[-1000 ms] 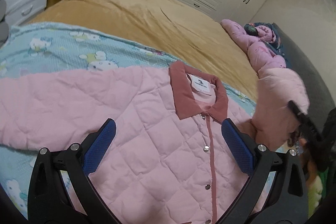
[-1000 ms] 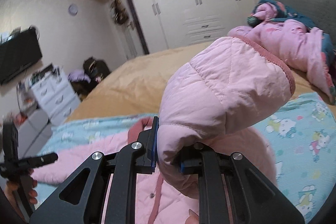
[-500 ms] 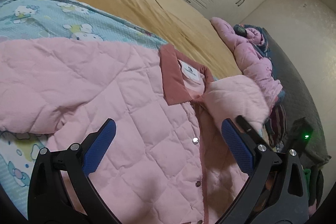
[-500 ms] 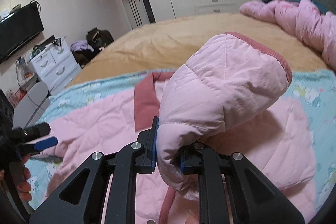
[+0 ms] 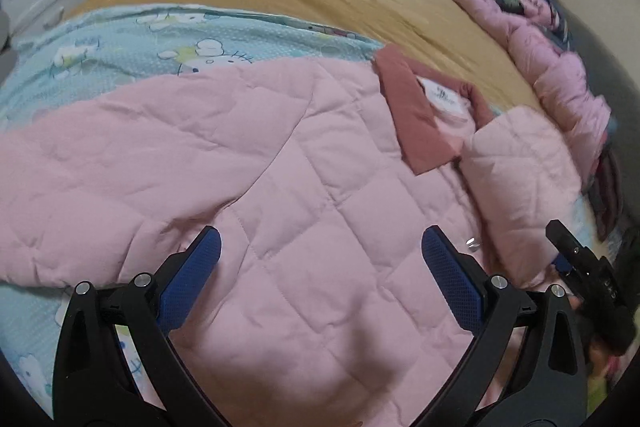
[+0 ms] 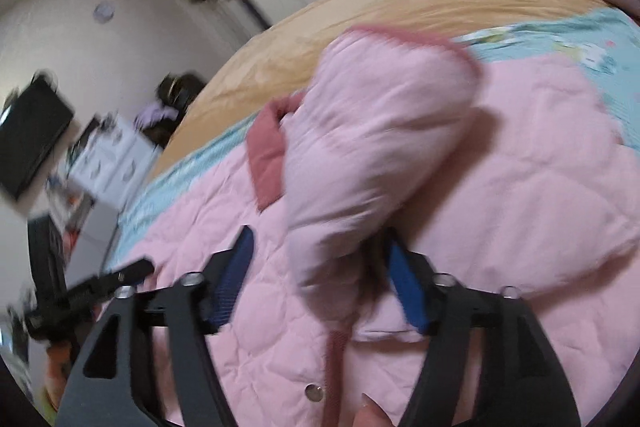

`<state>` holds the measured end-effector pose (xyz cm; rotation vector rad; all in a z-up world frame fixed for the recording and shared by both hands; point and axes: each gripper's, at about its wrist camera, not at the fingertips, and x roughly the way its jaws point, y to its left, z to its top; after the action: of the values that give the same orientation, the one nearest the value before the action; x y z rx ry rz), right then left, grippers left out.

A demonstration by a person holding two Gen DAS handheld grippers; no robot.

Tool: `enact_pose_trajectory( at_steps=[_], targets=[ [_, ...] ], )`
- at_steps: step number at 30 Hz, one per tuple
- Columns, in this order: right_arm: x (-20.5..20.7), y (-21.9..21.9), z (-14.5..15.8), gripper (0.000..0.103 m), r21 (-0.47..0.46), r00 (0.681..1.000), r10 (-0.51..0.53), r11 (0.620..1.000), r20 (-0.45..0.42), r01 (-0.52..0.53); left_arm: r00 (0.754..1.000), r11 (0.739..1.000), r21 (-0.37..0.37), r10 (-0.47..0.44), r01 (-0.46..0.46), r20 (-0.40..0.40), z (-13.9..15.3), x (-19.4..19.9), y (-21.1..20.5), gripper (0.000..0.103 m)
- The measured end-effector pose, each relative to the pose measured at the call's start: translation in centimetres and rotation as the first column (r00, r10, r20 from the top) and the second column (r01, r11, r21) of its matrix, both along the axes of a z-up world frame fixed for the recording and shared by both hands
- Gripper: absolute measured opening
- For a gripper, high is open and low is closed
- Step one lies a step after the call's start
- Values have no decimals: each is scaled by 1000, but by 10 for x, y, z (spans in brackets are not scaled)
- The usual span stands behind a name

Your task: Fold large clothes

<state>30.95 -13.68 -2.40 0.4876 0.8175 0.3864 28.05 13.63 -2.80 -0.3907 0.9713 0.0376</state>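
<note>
Evidently the sleeve-folding step is under way: the pink quilted jacket (image 5: 280,187) lies front-up on the blue blanket (image 5: 120,39), its right sleeve (image 6: 380,147) laid across the chest between the right gripper's (image 6: 320,279) parted, empty-looking jaws. Next comes the other sleeve; the left gripper (image 5: 320,267) hovers wide open, holding nothing.

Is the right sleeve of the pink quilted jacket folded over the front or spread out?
Folded: the right sleeve lies across the pink quilted jacket beside its dark pink collar.
</note>
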Motion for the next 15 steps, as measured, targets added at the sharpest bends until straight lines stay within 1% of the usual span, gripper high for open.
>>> enact_pose_trajectory(
  at_steps=[1, 2, 3, 4, 5, 6, 7, 8, 9, 10, 11, 13, 15],
  targets=[
    [2, -8, 2, 57, 34, 999, -33, 999, 5, 33, 1000, 998, -57, 1, -1, 7, 1, -1, 6, 94],
    [4, -10, 4, 40, 40, 999, -43, 998, 3, 42, 1000, 993, -118, 4, -2, 18, 2, -3, 12, 94],
    [5, -10, 7, 31, 31, 999, -49, 998, 12, 49, 1000, 987, -161, 5, -1, 26, 3, -4, 15, 94],
    [5, -8, 11, 30, 25, 998, -47, 999, 29, 47, 999, 976, -216, 6, 2, 36, 4, -5, 20, 94],
    [3, -4, 16, 29, 9, 998, -39, 999, 51, 38, 999, 959, -283, 5, 10, 54, 4, -6, 25, 94],
    [-1, 2, 22, 28, -18, 997, -21, 1000, 80, 23, 998, 946, -324, 5, 18, 69, 6, -6, 27, 94],
    [-4, 7, 26, 28, -43, 994, 0, 999, 105, 5, 996, 923, -385, 7, 30, 94, 7, -7, 32, 94],
    [-8, 14, 30, 28, -69, 991, 23, 998, 129, -14, 994, 904, -425, 9, 39, 109, 8, -7, 33, 94],
    [-11, 22, 32, 28, -100, 987, 48, 994, 150, -33, 992, 876, -479, 16, 48, 128, 8, -7, 36, 94],
    [-16, 34, 33, 28, -153, 981, 86, 986, 176, -59, 990, 858, -512, 23, 53, 140, 8, -8, 39, 94],
    [-21, 45, 34, 28, -204, 973, 122, 976, 195, -81, 989, 846, -531, 28, 53, 143, 7, -8, 41, 94],
    [-26, 65, 32, 28, -278, 960, 184, 953, 210, -122, 991, 852, -522, 30, 45, 134, 6, -7, 41, 94],
    [-33, 85, 28, 28, -344, 946, 246, 925, 210, -163, 992, 844, -535, 36, 34, 119, 2, -5, 41, 94]
  ],
)
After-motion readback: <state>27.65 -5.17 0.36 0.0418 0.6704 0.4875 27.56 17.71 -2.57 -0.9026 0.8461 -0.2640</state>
